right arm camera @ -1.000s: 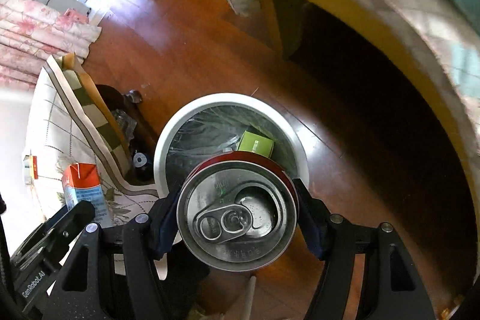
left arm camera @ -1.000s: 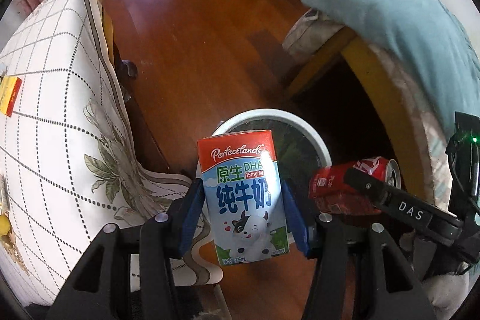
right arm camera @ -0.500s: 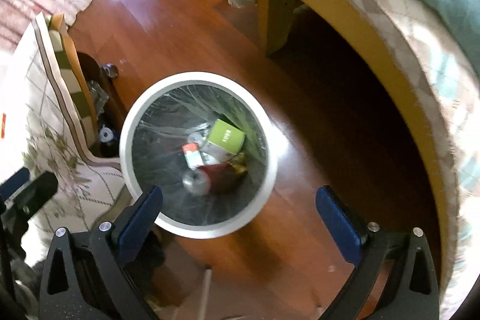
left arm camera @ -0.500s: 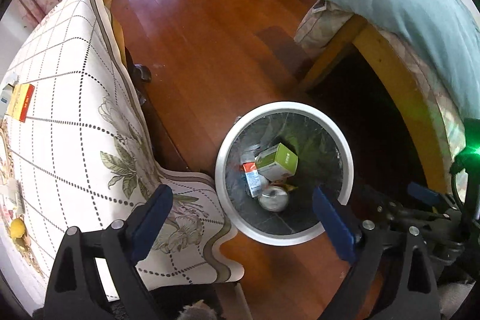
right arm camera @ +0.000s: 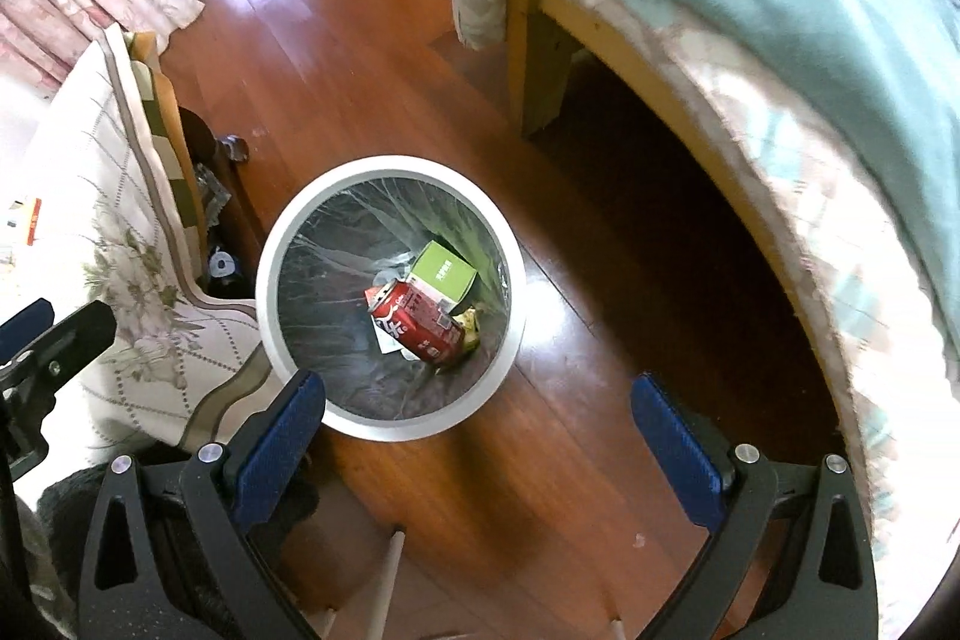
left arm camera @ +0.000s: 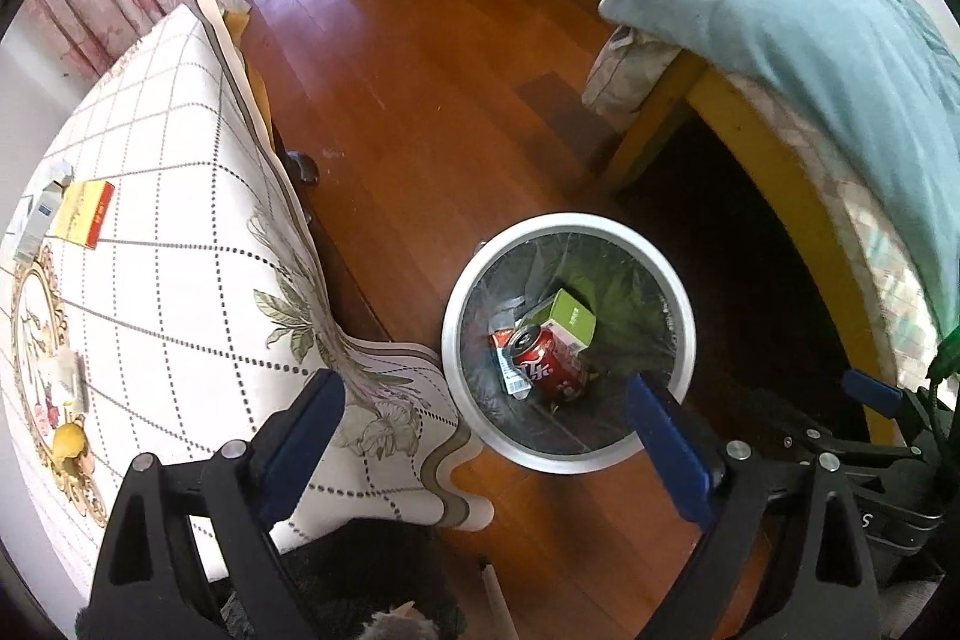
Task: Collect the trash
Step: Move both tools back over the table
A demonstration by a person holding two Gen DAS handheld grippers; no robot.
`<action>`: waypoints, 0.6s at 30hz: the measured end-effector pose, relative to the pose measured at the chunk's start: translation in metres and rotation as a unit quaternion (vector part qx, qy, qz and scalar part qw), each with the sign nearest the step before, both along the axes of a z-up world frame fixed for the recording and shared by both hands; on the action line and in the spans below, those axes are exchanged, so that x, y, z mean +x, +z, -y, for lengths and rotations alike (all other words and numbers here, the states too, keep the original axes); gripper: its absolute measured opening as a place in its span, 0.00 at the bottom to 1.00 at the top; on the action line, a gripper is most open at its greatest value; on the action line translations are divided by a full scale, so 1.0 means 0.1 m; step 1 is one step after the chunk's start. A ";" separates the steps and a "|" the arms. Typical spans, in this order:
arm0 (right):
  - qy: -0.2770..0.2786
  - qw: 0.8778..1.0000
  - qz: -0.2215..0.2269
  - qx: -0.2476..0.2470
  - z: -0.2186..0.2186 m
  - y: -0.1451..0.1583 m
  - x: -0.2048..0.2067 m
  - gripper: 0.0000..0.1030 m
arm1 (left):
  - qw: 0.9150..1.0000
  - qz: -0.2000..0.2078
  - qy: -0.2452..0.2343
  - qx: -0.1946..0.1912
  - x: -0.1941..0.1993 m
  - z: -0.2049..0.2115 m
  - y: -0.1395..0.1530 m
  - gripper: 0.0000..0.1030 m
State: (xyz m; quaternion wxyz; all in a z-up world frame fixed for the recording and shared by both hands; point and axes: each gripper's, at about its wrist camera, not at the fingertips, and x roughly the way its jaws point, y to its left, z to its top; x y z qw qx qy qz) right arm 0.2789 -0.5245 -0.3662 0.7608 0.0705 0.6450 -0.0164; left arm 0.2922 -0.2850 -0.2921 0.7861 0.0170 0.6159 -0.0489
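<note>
At far left, table [left arm camera: 150, 220] under a checked cloth. Beside it on the wood floor [left arm camera: 432, 100], white-rimmed bin [left arm camera: 684, 304], holding red can [left arm camera: 549, 358] on its side, touching green box [left arm camera: 573, 316]. Above the bin, left gripper [left arm camera: 486, 421] and right gripper [right arm camera: 480, 427], both spread wide, empty. At right, bed [left arm camera: 810, 58].

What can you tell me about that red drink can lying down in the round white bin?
The red metal drink can lies on its side at the bottom of the round white waste bin, which is lined with a dark plastic bag. Its silver top, opened, faces the left wrist camera. White lettering runs along its body. It rests on a crumpled carton or paper and touches a green and white cardboard box beside it. Both grippers hang open above, clear of it.
</note>
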 end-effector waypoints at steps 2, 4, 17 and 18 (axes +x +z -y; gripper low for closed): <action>0.000 1.000 0.007 0.001 0.01 0.12 -0.05 1.00 | 1.000 0.009 -0.002 -0.003 -0.05 0.01 0.12 0.93; 0.000 1.000 0.015 0.005 0.01 0.27 -0.10 1.00 | 1.000 0.019 -0.001 -0.009 -0.09 0.00 0.26 0.93; 0.005 0.994 0.099 0.055 -0.21 1.44 -0.27 1.00 | 0.993 0.104 0.026 -0.047 -0.34 -0.41 1.27 0.93; 0.010 0.992 0.109 0.064 -0.29 1.55 -0.25 1.00 | 0.992 0.112 0.036 -0.049 -0.35 -0.51 1.34 0.93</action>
